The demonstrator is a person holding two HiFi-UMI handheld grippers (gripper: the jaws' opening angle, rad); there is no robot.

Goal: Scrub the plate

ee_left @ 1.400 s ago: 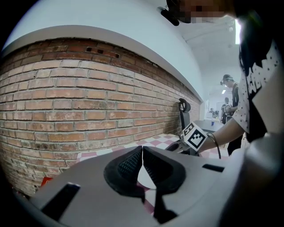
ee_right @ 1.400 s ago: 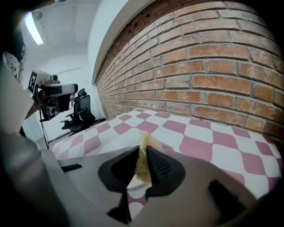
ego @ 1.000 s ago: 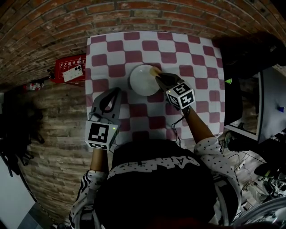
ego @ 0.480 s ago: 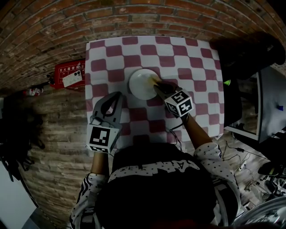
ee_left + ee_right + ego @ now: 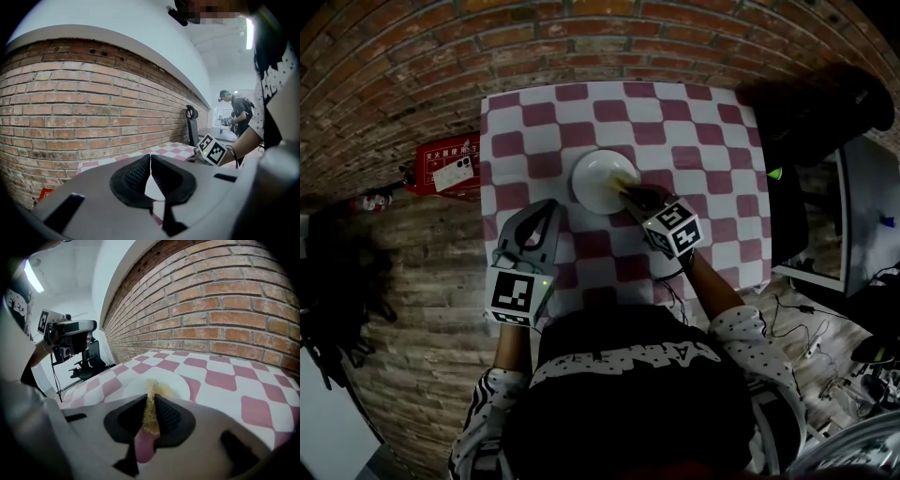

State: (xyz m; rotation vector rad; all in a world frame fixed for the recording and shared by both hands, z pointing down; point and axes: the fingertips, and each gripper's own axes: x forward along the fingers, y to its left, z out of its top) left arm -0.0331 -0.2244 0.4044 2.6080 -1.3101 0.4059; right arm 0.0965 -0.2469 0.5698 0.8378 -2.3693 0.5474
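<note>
A white plate (image 5: 598, 173) lies on the red-and-white checked tablecloth (image 5: 694, 131), near the middle. My right gripper (image 5: 630, 194) is shut on a yellow scrub sponge (image 5: 623, 185), which rests on the plate's near right rim. In the right gripper view the sponge (image 5: 152, 387) sticks out between the jaws of the right gripper (image 5: 151, 401) over the plate (image 5: 176, 383). To the plate's near left, my left gripper (image 5: 546, 210) hovers above the cloth. In its own view the left gripper (image 5: 150, 158) is shut with nothing in it.
A red box (image 5: 445, 159) lies on the brick floor left of the table. A black chair (image 5: 806, 112) stands at the table's right side. The table's left edge runs close to my left gripper. A brick wall (image 5: 225, 301) rises behind the table.
My right gripper has drawn the sponge along the plate's right side, from the far rim toward the near rim. The left gripper has hardly moved.
</note>
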